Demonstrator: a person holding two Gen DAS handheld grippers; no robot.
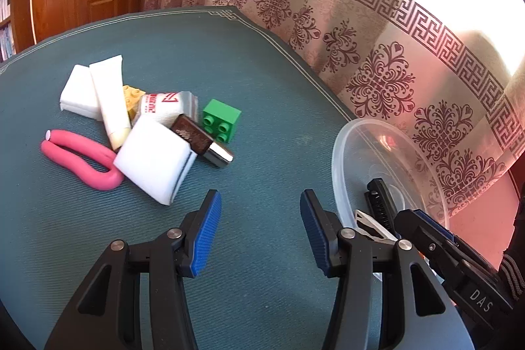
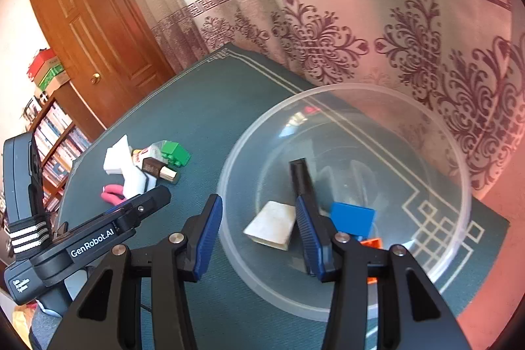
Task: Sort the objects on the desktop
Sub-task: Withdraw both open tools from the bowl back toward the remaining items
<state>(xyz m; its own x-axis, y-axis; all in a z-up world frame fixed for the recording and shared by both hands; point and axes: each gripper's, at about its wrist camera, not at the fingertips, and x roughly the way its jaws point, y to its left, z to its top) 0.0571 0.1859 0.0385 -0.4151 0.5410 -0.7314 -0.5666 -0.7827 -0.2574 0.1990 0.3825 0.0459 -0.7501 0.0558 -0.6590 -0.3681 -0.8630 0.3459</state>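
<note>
A heap lies on the green table mat [image 1: 262,71]: a green brick [image 1: 221,118], white sponges [image 1: 154,159], a white tube [image 1: 110,100], a printed packet [image 1: 164,107], a brown and silver box [image 1: 200,140] and a pink foam stick [image 1: 78,158]. My left gripper [image 1: 261,197] hangs open and empty, nearer than the heap. The clear plastic bowl [image 2: 361,86] holds a black comb [image 2: 302,176], a white block [image 2: 272,225], a blue brick [image 2: 352,218] and an orange brick [image 2: 372,243]. Above the bowl's near left rim, my right gripper [image 2: 258,202] is open and empty.
A patterned curtain [image 1: 377,81] hangs close behind the mat's far edge. A wooden door [image 2: 98,31] and a bookshelf [image 2: 55,133] stand beyond the table at the left. In the right wrist view, a finger [image 2: 147,202] of the left gripper reaches in between the heap and the bowl.
</note>
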